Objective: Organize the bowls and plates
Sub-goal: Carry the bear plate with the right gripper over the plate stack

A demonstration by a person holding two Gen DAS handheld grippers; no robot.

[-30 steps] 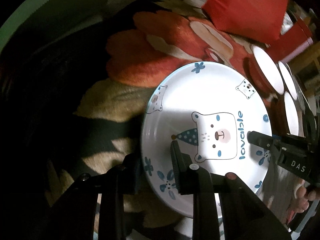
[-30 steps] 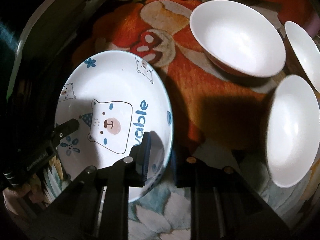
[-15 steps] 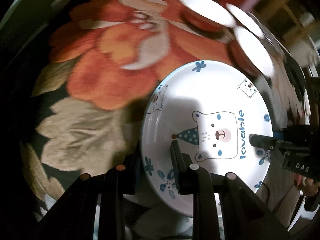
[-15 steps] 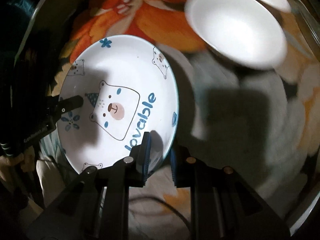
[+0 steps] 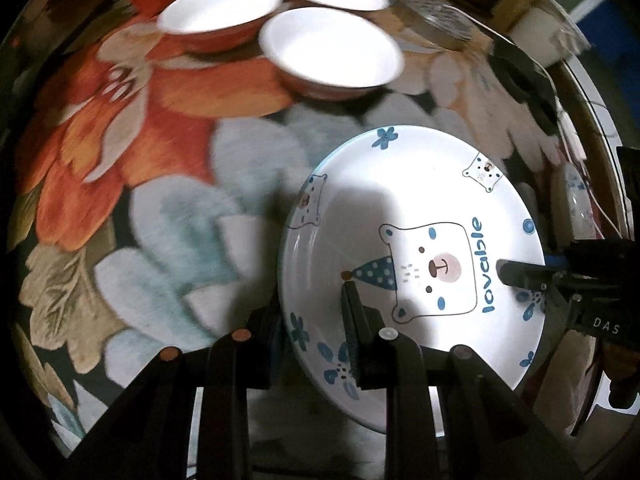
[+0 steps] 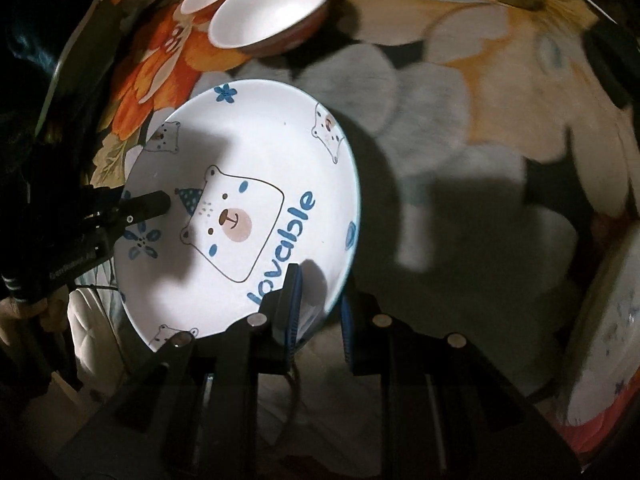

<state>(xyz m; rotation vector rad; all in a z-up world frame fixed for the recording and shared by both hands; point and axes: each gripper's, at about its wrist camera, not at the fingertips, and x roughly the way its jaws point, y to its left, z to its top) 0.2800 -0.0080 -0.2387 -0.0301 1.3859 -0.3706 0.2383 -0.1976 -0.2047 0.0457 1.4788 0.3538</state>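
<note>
Free room and obstacles. The bear plate (image 5: 416, 264), carried by its rims between the left gripper (image 5: 316, 320) and right gripper (image 6: 318, 300), fills the near middle. Far left, three white bowls (image 5: 330, 46) stand close together on the floral cloth (image 5: 168, 208), blocking that corner. Far right, a dish rack (image 5: 436, 16) and a dark object (image 5: 528, 80) line the table edge. A second patterned plate (image 6: 608, 340) lies near right. Between the bowls and this plate the cloth is bare.
</note>
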